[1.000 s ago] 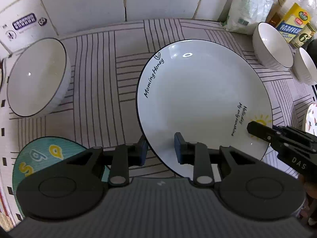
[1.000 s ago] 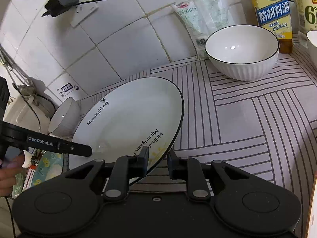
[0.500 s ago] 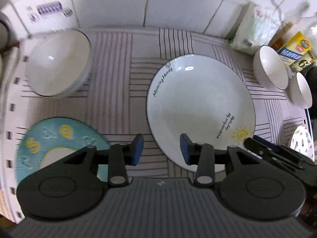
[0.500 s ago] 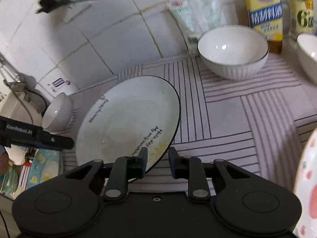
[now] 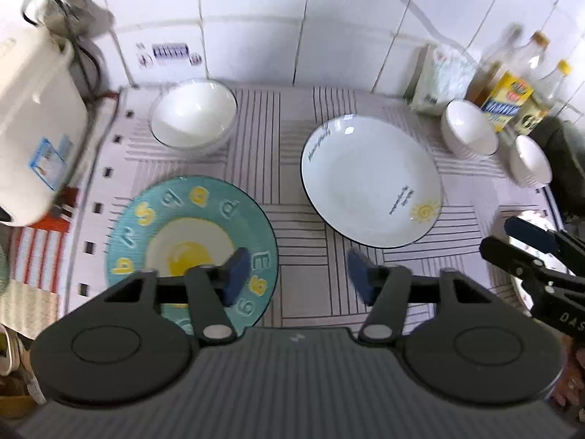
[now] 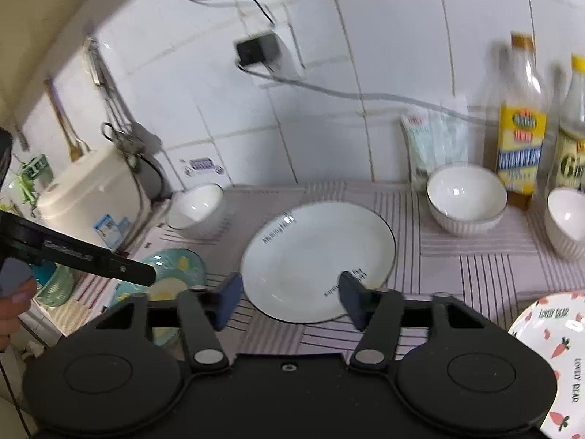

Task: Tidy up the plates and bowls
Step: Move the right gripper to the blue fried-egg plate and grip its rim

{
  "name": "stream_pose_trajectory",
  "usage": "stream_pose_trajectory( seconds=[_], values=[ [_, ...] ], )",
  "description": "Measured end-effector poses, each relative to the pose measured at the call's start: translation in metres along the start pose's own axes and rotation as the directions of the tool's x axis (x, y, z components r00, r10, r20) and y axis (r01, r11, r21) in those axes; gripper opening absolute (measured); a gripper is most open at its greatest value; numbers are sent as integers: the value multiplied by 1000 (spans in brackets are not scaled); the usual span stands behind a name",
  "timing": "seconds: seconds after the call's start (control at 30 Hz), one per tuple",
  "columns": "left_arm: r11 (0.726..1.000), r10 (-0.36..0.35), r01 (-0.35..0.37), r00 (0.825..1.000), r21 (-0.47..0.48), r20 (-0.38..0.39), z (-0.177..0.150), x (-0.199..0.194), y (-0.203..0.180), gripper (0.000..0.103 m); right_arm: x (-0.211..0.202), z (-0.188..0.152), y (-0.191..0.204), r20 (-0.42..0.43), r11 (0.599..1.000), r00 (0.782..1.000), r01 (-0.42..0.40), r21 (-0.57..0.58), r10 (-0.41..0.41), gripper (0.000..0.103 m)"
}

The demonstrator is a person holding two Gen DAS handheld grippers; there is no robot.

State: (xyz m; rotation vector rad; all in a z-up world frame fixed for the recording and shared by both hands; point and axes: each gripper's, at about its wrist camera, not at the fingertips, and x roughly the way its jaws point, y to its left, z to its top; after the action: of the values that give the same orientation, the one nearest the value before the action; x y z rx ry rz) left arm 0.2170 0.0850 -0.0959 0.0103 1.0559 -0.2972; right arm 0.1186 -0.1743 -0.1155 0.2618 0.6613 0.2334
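Observation:
A white plate with a sun print (image 5: 369, 179) (image 6: 314, 256) lies flat on the striped mat. A teal letter plate (image 5: 175, 241) (image 6: 175, 270) lies to its left. A white bowl (image 5: 193, 117) (image 6: 197, 203) stands at the back left, two white bowls (image 5: 470, 131) (image 6: 466, 197) at the back right. A carrot-print plate (image 6: 548, 358) lies at the right front. My left gripper (image 5: 296, 278) is open and empty, raised above the mat between the two plates. My right gripper (image 6: 289, 298) is open and empty, above the white plate's near edge.
A white rice cooker (image 5: 33, 120) stands at the left edge. Oil and sauce bottles (image 6: 521, 139) and a bag (image 6: 435, 142) line the tiled back wall. A charger and cable (image 6: 256, 51) hang on the wall. The counter edge runs along the front.
Both grippers opened, let go of the white plate and drew up and back. The plate now lies flat on the mat.

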Motion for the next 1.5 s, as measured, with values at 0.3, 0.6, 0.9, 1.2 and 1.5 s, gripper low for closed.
stream_pose_trajectory(
  seconds=[0.3, 0.6, 0.9, 1.2, 1.5],
  values=[
    [994, 32, -41, 995, 98, 100, -13, -53, 55, 94, -24, 0, 49, 79, 999, 996, 31, 5, -32, 90],
    [992, 35, -43, 997, 120, 68, -21, -46, 131, 97, -11, -12, 121, 173, 998, 984, 54, -23, -49, 97],
    [994, -45, 45, 999, 100, -9, -24, 1, 188, 94, 42, -34, 160, 81, 999, 997, 4, -37, -1, 97],
    [990, -103, 114, 987, 83, -122, -28, 45, 201, 73, 100, -64, 147, -92, 989, 996, 13, 148, 1, 90],
    [993, -78, 94, 978, 75, -192, -24, 98, 201, 52, 151, -84, 123, -190, 945, 981, 27, 327, 38, 72]
  ],
)
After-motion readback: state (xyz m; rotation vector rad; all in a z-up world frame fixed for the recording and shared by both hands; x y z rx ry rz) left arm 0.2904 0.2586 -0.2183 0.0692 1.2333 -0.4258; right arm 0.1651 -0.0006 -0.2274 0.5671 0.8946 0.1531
